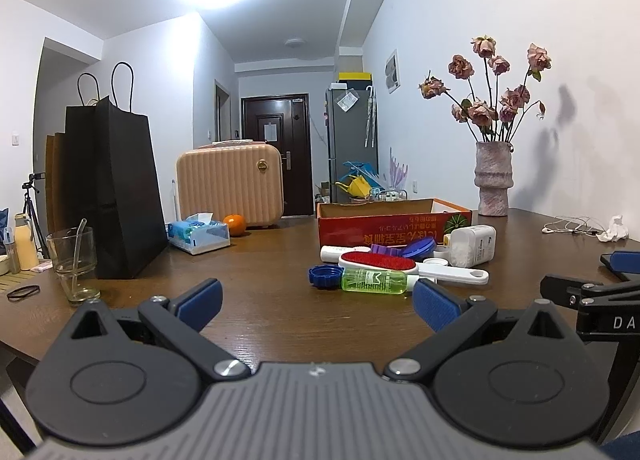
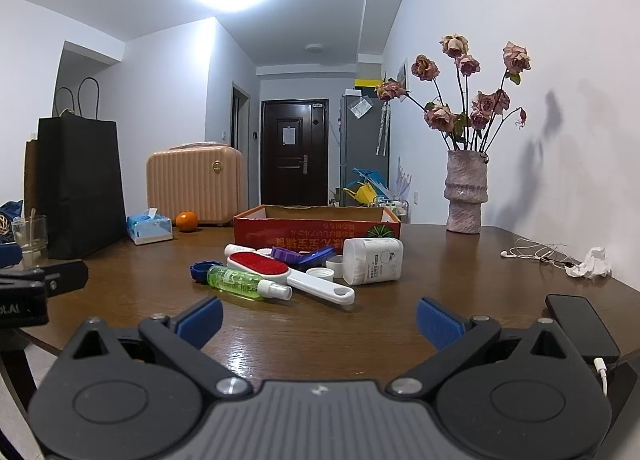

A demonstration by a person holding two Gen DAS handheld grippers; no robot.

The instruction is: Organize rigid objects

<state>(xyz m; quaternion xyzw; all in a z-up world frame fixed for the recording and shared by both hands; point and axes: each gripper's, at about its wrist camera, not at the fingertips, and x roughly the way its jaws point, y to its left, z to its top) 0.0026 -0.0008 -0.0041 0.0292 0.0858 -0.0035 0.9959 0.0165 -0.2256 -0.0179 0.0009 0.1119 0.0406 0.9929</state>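
A pile of small rigid things lies mid-table in front of an open red cardboard box [image 1: 394, 223] [image 2: 316, 229]: a green spray bottle [image 1: 376, 281] [image 2: 240, 282], a red lint brush with a white handle [image 1: 404, 265] [image 2: 288, 274], a blue cap [image 1: 325, 276] [image 2: 200, 269], a white jar [image 1: 472, 245] [image 2: 374, 261], purple and blue pieces [image 1: 404, 249] [image 2: 298, 255]. My left gripper [image 1: 318, 302] is open and empty, short of the pile. My right gripper [image 2: 318, 318] is open and empty, short of the pile.
On the brown table [image 1: 260, 260] stand a black paper bag [image 1: 114, 196], a glass [image 1: 74, 264], a tissue box [image 1: 198, 234], an orange [image 1: 235, 224], a vase of dried roses [image 2: 466, 196], earphones [image 2: 536, 252], crumpled paper [image 2: 592, 263] and a black phone [image 2: 582, 324].
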